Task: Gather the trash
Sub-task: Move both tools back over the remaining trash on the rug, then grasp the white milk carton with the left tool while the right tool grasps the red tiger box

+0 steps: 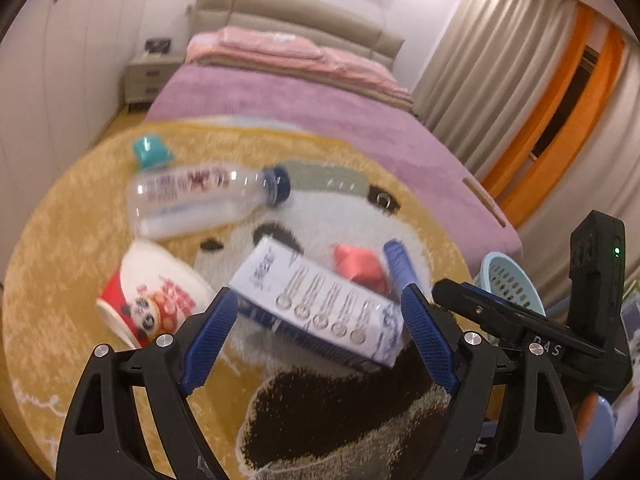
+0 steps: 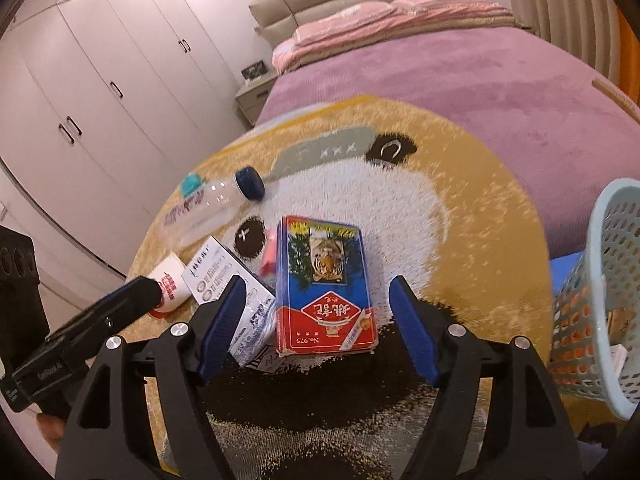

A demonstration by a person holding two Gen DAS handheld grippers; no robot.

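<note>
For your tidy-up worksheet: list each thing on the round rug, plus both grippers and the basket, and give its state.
Bottle: lying on its side, capped.
Cup: tipped over on its side.
White carton: lying flat, between the open left gripper fingers, not gripped.
Card box: lying flat, closed, between the open right gripper fingers.
Basket: tilted, some items inside.

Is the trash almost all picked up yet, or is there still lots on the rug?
Still lots. The blue basket seems to hold a few things already. Both tongs are open and empty: the left tongs face the white carton, the right tongs face the tiger card box. Also left on the rug: the clear bottle, paper cup and red wrapper.
</note>
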